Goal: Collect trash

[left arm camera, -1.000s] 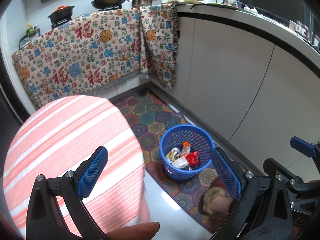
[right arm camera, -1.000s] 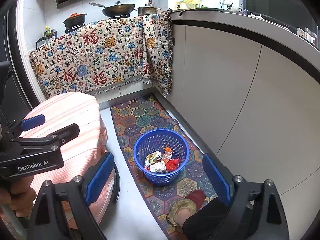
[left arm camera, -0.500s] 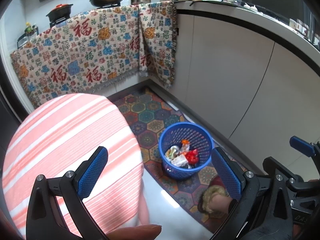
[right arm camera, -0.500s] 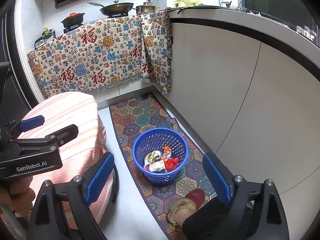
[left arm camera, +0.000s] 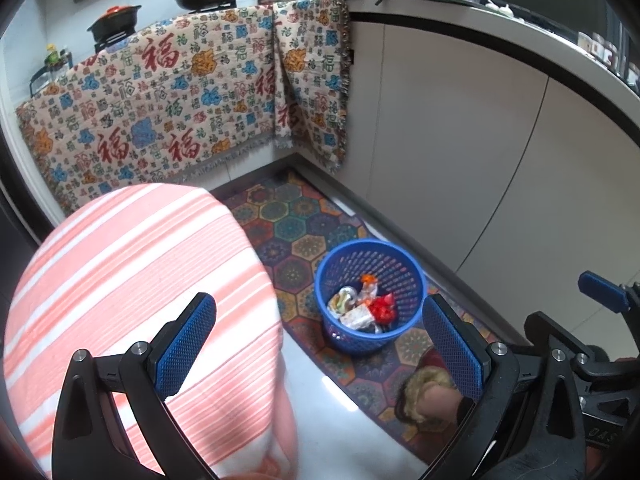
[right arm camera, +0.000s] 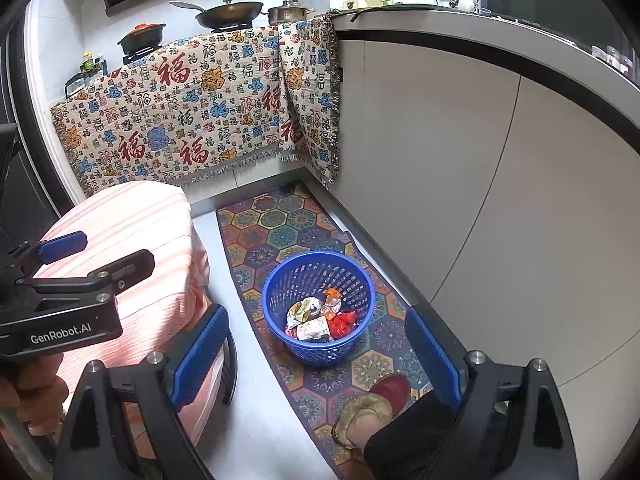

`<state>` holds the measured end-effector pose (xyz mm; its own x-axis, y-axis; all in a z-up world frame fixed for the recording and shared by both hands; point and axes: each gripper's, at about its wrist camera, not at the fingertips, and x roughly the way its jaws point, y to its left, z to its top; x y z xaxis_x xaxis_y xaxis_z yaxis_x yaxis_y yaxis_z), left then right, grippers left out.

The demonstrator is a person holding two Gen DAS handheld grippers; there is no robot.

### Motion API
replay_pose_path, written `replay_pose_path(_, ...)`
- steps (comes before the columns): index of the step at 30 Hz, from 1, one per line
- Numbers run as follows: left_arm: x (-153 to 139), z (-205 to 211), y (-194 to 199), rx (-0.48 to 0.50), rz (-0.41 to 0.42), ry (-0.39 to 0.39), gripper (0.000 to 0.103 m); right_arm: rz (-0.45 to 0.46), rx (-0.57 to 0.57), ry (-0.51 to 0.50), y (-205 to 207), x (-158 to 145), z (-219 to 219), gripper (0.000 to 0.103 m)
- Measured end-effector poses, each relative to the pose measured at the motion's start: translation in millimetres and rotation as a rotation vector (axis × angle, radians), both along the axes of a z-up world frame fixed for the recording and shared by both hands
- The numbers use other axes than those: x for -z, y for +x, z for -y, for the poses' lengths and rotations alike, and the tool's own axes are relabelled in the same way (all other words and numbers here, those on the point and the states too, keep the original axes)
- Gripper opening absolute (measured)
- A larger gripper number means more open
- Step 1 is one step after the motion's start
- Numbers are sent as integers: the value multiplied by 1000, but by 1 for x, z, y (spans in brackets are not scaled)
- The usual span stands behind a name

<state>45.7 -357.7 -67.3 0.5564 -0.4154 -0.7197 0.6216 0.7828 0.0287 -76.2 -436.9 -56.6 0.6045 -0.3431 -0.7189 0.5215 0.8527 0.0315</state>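
A blue plastic basket (left arm camera: 404, 268) stands on the patterned floor runner and also shows in the right wrist view (right arm camera: 280, 280). Inside lie several pieces of crumpled trash (left arm camera: 362, 308), among them a red wrapper and a white packet (right arm camera: 318, 318). My left gripper (left arm camera: 320, 340) is open and empty, held high above the floor beside the striped table. My right gripper (right arm camera: 316, 356) is open and empty, high above the basket. The left gripper's body (right arm camera: 76, 280) appears at the left edge of the right wrist view.
A round table with a pink striped cloth (left arm camera: 132, 280) stands left of the basket. White cabinets (right arm camera: 480, 184) run along the right. A patterned cloth (right arm camera: 192, 112) hangs over the stove counter at the back. The person's slippered foot (right arm camera: 376, 404) rests on the runner (right arm camera: 280, 236).
Both grippers have risen and drawn back slightly, so the basket appears lower and smaller in both views. Both stay open and empty.
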Motion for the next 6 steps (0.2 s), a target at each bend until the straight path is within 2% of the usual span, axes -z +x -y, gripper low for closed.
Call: replay_pose_path(6,-3,0,-6,3,30,-14,102,-3,11,5,-2,2,0,92)
